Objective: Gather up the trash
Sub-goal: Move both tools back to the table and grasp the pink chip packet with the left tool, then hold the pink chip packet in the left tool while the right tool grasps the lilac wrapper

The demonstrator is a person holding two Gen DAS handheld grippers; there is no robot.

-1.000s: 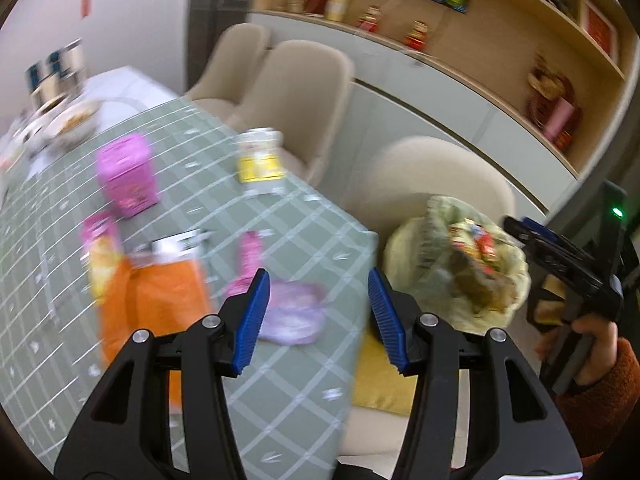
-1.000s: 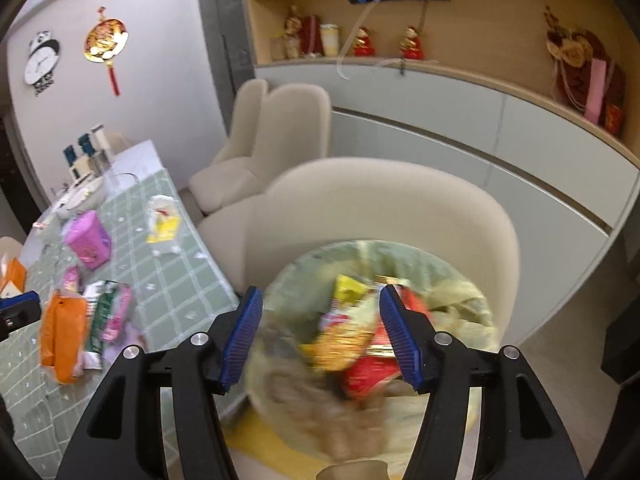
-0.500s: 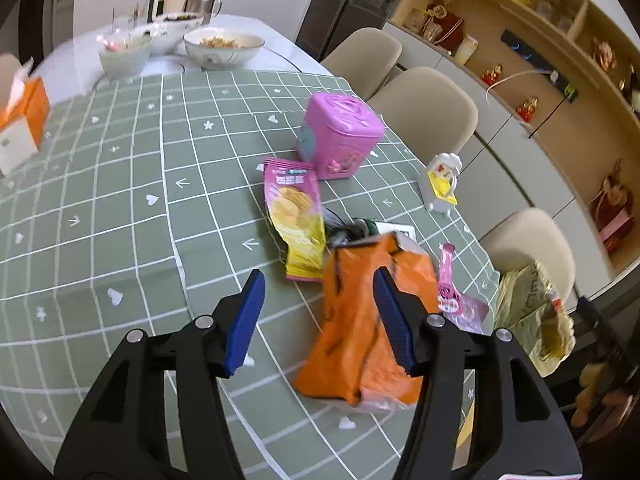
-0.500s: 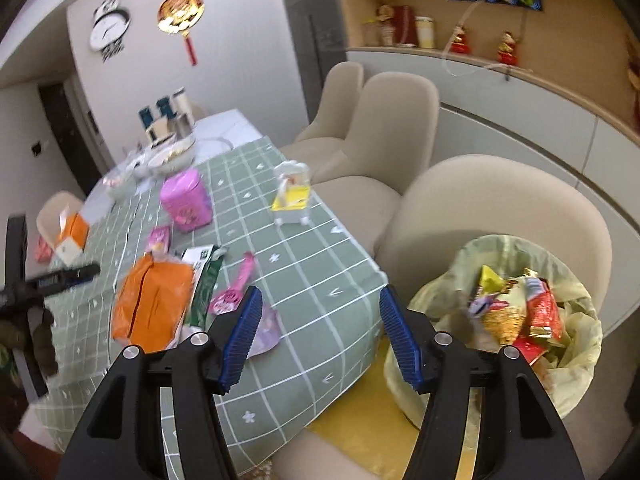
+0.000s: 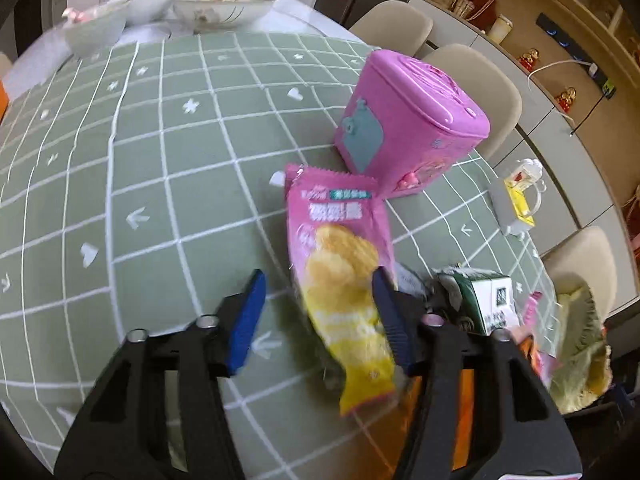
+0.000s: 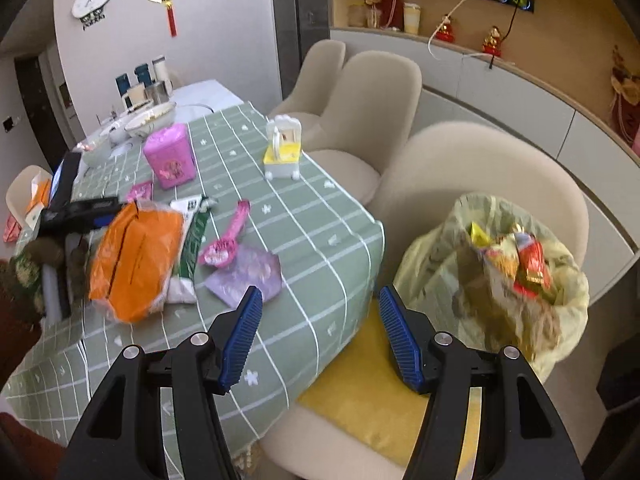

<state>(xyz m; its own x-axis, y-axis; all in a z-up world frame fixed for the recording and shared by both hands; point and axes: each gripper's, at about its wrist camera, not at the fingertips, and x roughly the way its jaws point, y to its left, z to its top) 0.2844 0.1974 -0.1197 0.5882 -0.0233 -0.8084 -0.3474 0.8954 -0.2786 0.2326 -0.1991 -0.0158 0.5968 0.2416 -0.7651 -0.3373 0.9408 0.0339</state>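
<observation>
Left wrist view puts your left gripper (image 5: 318, 316) low over the green checked tablecloth (image 5: 160, 140), jaws spread wide and holding nothing. The pink-and-yellow chip packet (image 5: 340, 272) lies flat between the fingers, nearer the right-side pad, which looks to be at the packet's edge or just touching it; the blur there makes that hard to tell. Just beyond the packet stands the pink toy box (image 5: 404, 120), and to its right a green-and-white carton (image 5: 484, 296) and a corner of the orange bag (image 6: 134, 256).

Your right gripper (image 6: 318, 334) is also spread and empty, hanging past the table edge above the chair's yellow cushion (image 6: 372, 392). The trash bag (image 6: 496, 280), already part full of wrappers, sits on that chair just right of the fingers.

By the look of it, you are at the reach-and-grasp step for the chip packet. Next, shift the left gripper slightly to centre the packet, press down so both pads catch the thin foil, and close. Keep clear of the toy box. Then carry the packet across to the bag.
</observation>
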